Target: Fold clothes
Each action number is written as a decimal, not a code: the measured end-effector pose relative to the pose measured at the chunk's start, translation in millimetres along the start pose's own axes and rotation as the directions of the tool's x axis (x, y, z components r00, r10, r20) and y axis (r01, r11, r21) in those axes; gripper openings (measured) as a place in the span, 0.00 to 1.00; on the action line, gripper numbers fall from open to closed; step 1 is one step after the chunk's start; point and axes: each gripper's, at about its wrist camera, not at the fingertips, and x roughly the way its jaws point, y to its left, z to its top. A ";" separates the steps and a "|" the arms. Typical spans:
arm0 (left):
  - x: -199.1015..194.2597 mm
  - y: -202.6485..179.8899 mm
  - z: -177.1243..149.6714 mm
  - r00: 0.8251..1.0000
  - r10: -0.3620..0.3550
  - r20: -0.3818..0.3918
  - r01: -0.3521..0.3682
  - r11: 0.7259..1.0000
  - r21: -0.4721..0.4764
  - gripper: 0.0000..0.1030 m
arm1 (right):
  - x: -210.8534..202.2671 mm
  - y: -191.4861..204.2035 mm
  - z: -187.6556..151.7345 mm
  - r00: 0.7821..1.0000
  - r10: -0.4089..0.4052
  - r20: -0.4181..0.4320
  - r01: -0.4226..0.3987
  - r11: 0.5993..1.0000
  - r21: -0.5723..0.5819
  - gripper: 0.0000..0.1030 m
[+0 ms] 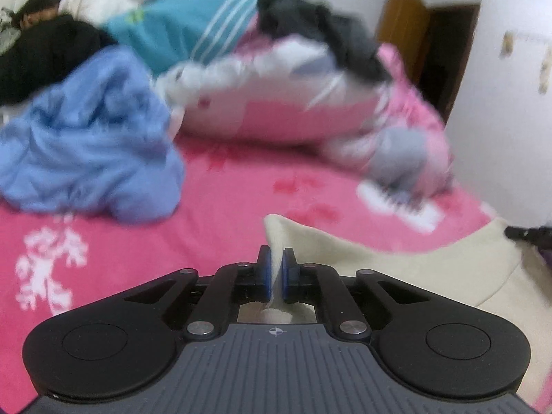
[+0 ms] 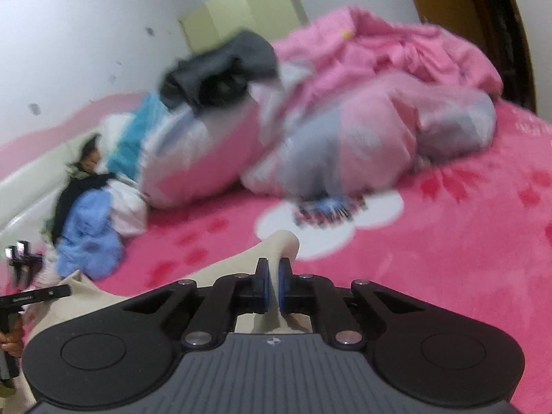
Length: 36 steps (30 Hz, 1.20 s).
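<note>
1. Holding tight, the left gripper [image 1: 275,269] pinches one corner of the cream cloth [image 1: 431,258].
2. The right gripper [image 2: 272,284] pinches another corner.
3. The cloth stretches sideways between them, low over the pink bed [image 1: 214,207].

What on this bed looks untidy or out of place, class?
Unfolded clothes lie heaped at the far side: a crumpled blue garment, a teal striped top and a dark garment draped over the pink quilt. The cream garment is being held.
</note>
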 end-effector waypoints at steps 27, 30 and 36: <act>-52.5 -40.9 -40.7 0.997 0.066 -0.043 -0.064 0.997 0.046 0.33 | -52.6 95.6 -56.7 0.981 -0.179 0.070 0.192 0.934 -0.302 0.31; -56.9 -24.3 -51.4 0.998 0.052 -0.036 -0.054 0.997 -0.060 0.32 | -19.8 80.1 -77.8 0.965 -0.258 -0.051 0.232 0.924 -0.304 0.31; -95.0 6.4 -57.7 0.999 0.028 0.034 -0.020 0.979 -0.205 0.41 | -20.2 72.4 -85.3 0.973 -0.231 -0.022 0.218 0.940 -0.263 0.32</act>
